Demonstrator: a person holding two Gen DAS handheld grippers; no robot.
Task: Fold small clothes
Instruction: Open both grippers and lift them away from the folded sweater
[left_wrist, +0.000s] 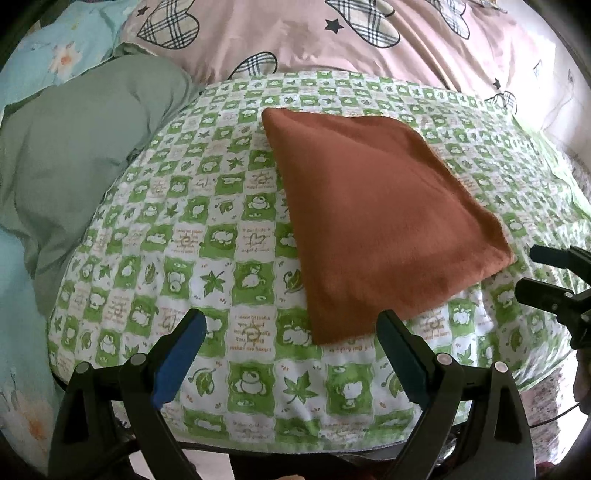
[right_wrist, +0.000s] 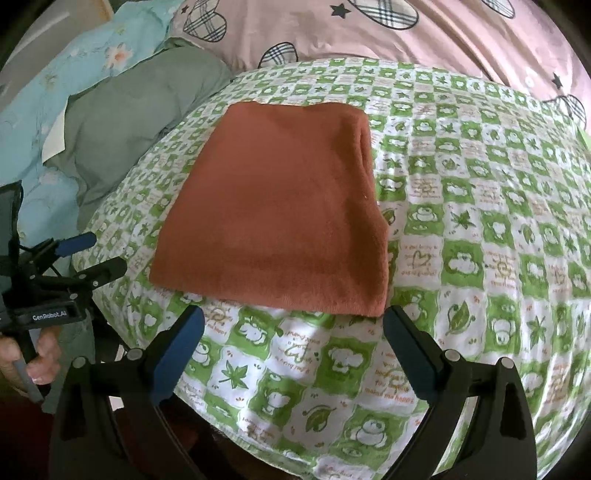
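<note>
A rust-orange cloth (left_wrist: 373, 218) (right_wrist: 280, 214) lies folded into a flat rectangle on the green-and-white checked sheet (left_wrist: 221, 266) (right_wrist: 480, 258). My left gripper (left_wrist: 291, 325) is open, hovering just short of the cloth's near corner with nothing between its fingers. My right gripper (right_wrist: 293, 321) is open too, its fingers held apart right at the cloth's near edge without touching it. Each gripper shows in the other's view: the right gripper (left_wrist: 532, 269) at the far right edge, the left gripper (right_wrist: 92, 256) at the left, held by a hand (right_wrist: 40, 354).
A sage-green pillow (left_wrist: 81, 162) (right_wrist: 122, 125) and light-blue floral bedding (left_wrist: 55, 55) (right_wrist: 62, 85) lie to the left. A pink quilt with plaid hearts (left_wrist: 332, 37) (right_wrist: 424, 33) piles up behind the sheet. The sheet's front edge drops off below the grippers.
</note>
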